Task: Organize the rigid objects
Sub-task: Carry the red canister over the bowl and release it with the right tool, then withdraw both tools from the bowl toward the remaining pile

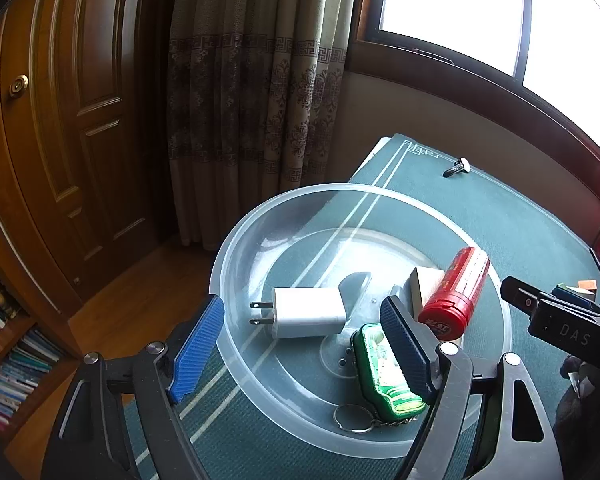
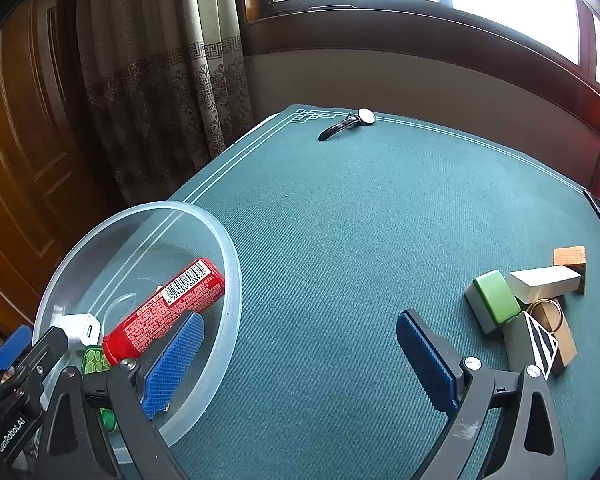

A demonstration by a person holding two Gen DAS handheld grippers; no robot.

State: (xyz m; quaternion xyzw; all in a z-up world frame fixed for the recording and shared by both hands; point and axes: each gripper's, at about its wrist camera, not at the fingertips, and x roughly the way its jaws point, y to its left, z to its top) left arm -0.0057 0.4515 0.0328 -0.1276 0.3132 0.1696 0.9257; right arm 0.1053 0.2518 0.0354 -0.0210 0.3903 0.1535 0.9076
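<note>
A clear plastic bowl (image 1: 236, 248) is seen on the green felt surface (image 2: 360, 220), near its left edge. Inside the bowl a white plug charger (image 1: 308, 312), a red cylindrical tube (image 1: 456, 292) lying on its side, a pale block (image 1: 426, 286) partly hidden behind the tube, and a green tin (image 1: 384, 376) with a key ring and chain (image 1: 354, 418) are gathered.

The left tongs (image 1: 304, 344) are held wide open over the near rim of the bowl, one blue pad outside the wall and the other above the green tin; nothing is gripped between them. The right tongs (image 2: 300, 356) are likewise spread wide and hold nothing, with the left pad over the bowl's rim and the right pad above bare felt.

To the right on the surface a cluster of blocks is left: a green-faced tile (image 2: 494, 300), a white bar (image 2: 544, 282), an orange block (image 2: 570, 258) and a block with a black-and-white triangle pattern (image 2: 540, 342) (a metal ring (image 2: 546, 314) rests among them). A wristwatch (image 2: 352, 122) lies well apart at the far edge.
</note>
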